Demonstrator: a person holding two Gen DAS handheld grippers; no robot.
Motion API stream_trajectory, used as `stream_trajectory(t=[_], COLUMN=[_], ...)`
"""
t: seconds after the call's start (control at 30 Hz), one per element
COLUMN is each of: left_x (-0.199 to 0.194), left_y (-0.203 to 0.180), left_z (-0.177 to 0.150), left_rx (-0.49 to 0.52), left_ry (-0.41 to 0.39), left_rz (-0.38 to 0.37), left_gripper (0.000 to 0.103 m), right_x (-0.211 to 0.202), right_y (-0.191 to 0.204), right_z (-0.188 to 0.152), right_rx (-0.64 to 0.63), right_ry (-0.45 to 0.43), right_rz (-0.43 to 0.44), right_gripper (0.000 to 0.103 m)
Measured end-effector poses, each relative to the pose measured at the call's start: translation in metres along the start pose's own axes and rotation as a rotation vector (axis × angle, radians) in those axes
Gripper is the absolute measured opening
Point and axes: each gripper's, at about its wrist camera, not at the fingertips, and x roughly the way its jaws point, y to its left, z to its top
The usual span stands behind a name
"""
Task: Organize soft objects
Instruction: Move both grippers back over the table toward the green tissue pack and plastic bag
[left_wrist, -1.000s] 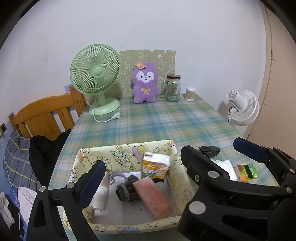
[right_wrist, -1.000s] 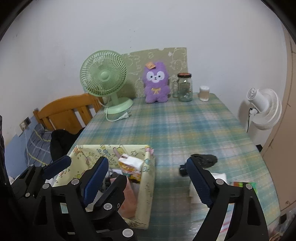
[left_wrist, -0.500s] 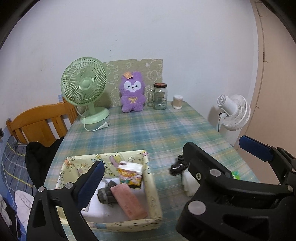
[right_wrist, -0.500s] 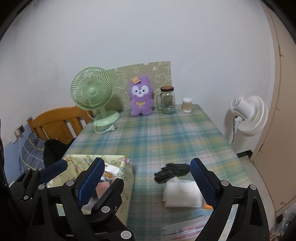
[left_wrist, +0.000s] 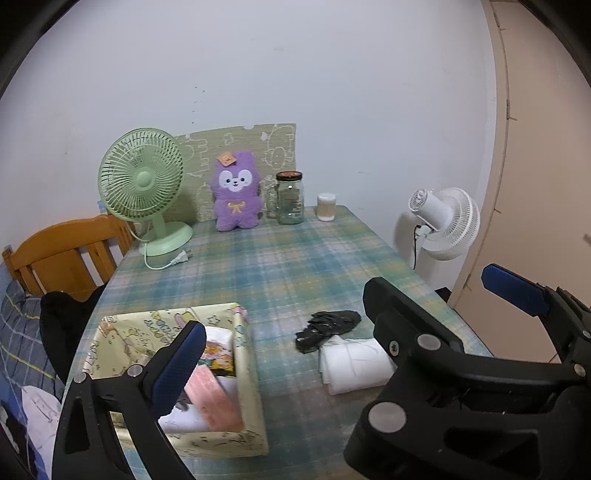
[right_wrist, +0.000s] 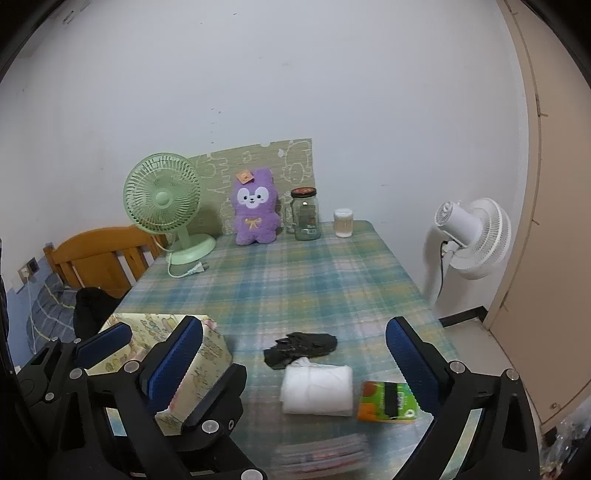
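A yellow cartoon-print box (left_wrist: 248, 373) (right_wrist: 216, 354) sits at the near left of the checked table, holding a pink block (left_wrist: 212, 400), a cartoon tissue pack (left_wrist: 218, 357) and white cloth. To its right lie a black glove (left_wrist: 328, 325) (right_wrist: 301, 347), a rolled white cloth (left_wrist: 356, 363) (right_wrist: 317, 386) and a green-orange pack (right_wrist: 388, 402). A purple plush (left_wrist: 236, 197) (right_wrist: 255, 210) sits at the far edge. My left gripper (left_wrist: 288, 332) stands open over the box's right side. The right gripper (right_wrist: 291, 325) hangs above the glove with its jaws opening and nothing between them.
A green fan (left_wrist: 142, 188), a glass jar (left_wrist: 290, 199) and a small white pot (left_wrist: 326, 206) line the far edge. A white fan (left_wrist: 445, 223) stands off the table's right side. A wooden chair (left_wrist: 62, 254) with dark clothing is at the left.
Both grippers have drawn back and risen from the box, which now sits lower left. The right jaws have widened. The white cloth and green-orange pack have come into view.
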Motion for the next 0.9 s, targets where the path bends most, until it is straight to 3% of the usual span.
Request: stream_trajectory(t=[0.63, 0.9], left_x=[0.017, 0.036], left_y=[-0.050, -0.070], left_z=[-0.020, -0.040], left_rx=[0.010, 0.034], left_ry=[0.003, 0.029], left_rz=[-0.077, -0.123], left_gripper=[0.102, 0.102], right_x=[-0.006, 0.007], right_y=[-0.049, -0.071], right_z=[-0.025, -0.050], right_rx=[0.014, 0.035], right_ry=[-0.004, 0.045], right_rz=[-0.054, -0.068], right_gripper=[0.102, 0.102])
